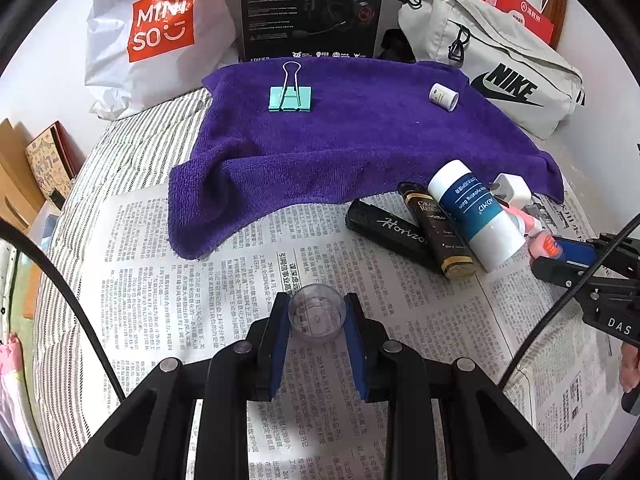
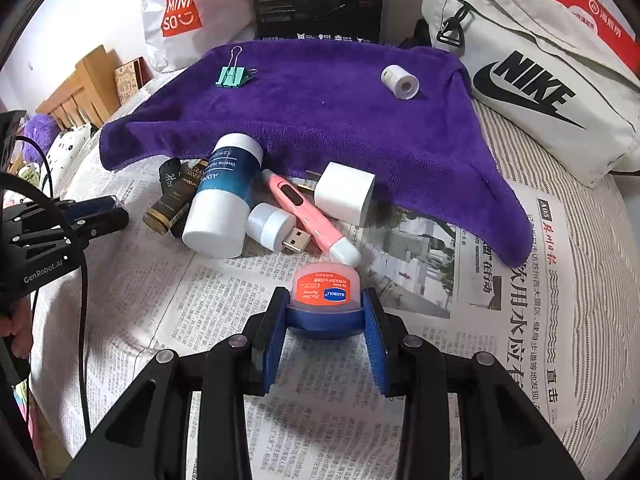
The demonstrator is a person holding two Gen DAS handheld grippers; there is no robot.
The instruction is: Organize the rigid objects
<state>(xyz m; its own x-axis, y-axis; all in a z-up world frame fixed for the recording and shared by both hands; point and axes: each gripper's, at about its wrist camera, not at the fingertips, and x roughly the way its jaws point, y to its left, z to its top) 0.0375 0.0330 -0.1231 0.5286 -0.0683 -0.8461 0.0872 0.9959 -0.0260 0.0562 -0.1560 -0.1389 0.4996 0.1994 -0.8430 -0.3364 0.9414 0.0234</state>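
My left gripper is shut on a small clear plastic cup above the newspaper. My right gripper is shut on a small blue lip-balm jar with an orange label. A purple towel lies ahead with a mint binder clip and a small white roll on it. At the towel's near edge lies a pile: a white-and-blue balm tube, dark tubes, a pink pen-shaped device, a white USB light and a white charger cube.
A newspaper covers a striped bedsheet. At the back stand a Miniso bag, a black box, a Nike bag and a red paper bag. A wooden headboard is at the left.
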